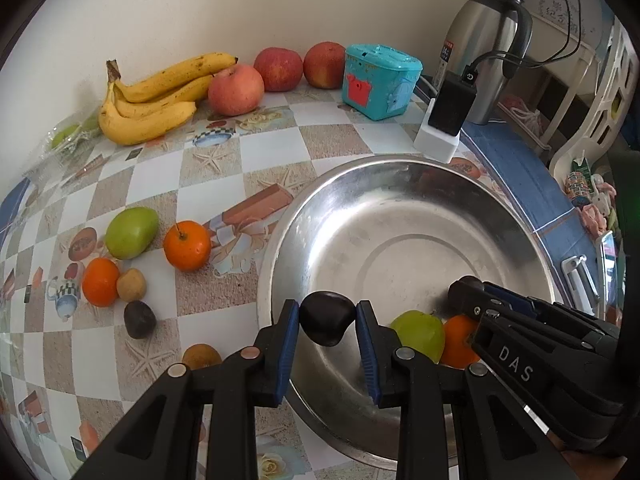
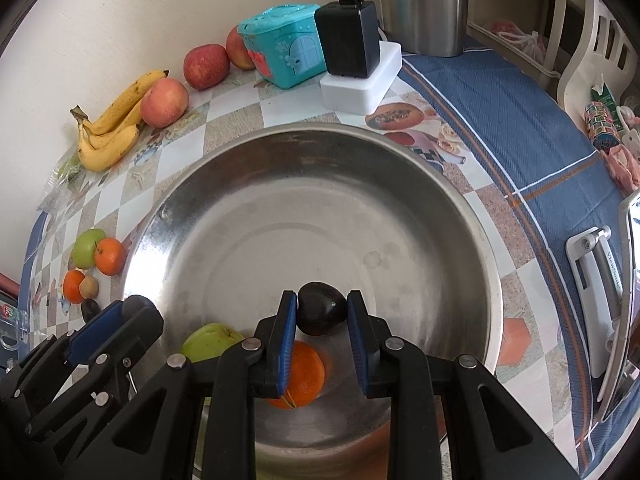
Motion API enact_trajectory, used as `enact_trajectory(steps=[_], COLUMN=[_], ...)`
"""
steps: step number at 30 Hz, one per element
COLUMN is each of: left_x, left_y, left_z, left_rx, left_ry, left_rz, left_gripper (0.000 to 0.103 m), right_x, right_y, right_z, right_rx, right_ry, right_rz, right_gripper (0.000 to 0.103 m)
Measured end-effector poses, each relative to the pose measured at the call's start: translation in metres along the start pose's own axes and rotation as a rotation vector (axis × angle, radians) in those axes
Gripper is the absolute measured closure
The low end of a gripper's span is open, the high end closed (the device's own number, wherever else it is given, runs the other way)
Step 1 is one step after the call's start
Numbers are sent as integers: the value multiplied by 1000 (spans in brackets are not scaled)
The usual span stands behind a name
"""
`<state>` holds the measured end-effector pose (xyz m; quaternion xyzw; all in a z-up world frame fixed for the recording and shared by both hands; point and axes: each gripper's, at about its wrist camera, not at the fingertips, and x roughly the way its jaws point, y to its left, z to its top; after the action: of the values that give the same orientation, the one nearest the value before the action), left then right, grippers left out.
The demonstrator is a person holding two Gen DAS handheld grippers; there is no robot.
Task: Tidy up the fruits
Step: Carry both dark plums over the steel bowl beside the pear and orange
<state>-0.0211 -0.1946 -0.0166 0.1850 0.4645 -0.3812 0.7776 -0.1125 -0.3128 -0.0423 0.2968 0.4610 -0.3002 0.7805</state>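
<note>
Dark fruit (image 2: 321,308) clamped between right fingers (image 2: 288,332) (above bowl (image 2: 168,208)).

- Table (image 1: 224,152), covered in a checked cloth printed with starfish and teapots; blue border along the right.
- Steel basin (image 1: 500,208), large and round, near the front.
- Banana bunch (image 1: 152,96) at the back wall, touching the nearest of three red apples (image 1: 236,90).
- Teal toy box (image 1: 380,80) beside the apples.
- White base (image 1: 436,142) bearing a black charger; steel flask (image 1: 480,52) behind it.
- Left of the basin: green fruit (image 1: 131,232), two oranges (image 1: 187,245), a small tan fruit (image 1: 131,285), a dark fruit (image 1: 139,319).
</note>
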Motion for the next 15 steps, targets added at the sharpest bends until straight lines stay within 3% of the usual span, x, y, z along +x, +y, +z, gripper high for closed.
enact_trajectory(steps=[15], left_x=[2], left_y=[-1], left_z=[-1], left_rx=[11], left_ry=[13], left_rz=[15], left_gripper=[70], right_x=[-1], right_y=[1], right_z=[2], right_rx=[3], right_ry=[8], right_rz=[3], right_gripper=[76])
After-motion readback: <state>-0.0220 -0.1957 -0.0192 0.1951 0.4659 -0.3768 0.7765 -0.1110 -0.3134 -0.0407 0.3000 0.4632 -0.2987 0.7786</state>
